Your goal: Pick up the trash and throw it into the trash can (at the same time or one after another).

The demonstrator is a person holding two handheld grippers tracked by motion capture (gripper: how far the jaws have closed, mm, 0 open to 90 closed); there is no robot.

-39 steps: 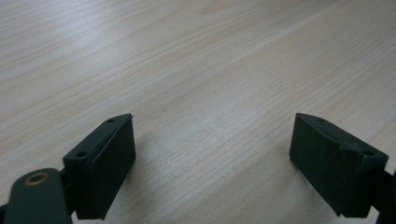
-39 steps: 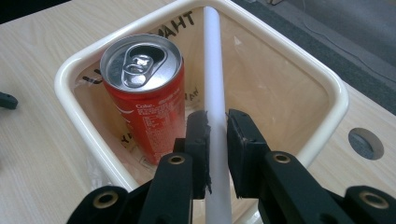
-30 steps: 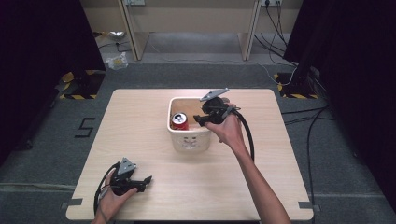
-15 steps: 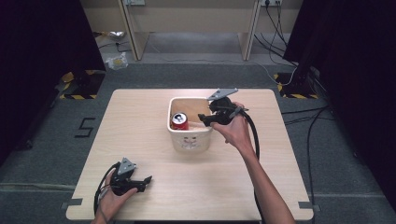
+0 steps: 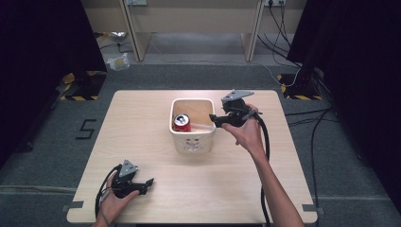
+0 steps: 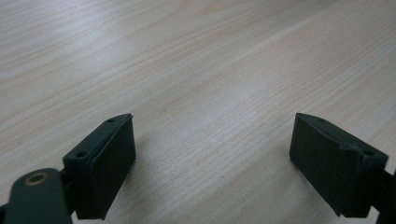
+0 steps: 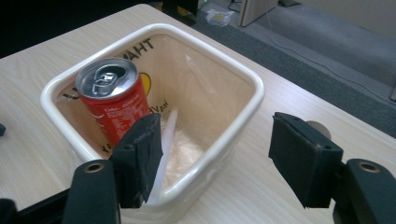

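Standing in bin point(image 7: 243, 116), red can point(image 7: 114, 100) beyond right gripper point(image 7: 219, 158), apart.

The left gripper point(image 6: 212, 158) hangs low over the table point(image 6: 201, 60). Its two black jaws stand wide apart, with bare pale wood between them.

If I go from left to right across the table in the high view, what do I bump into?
Left gripper → red can → right gripper.
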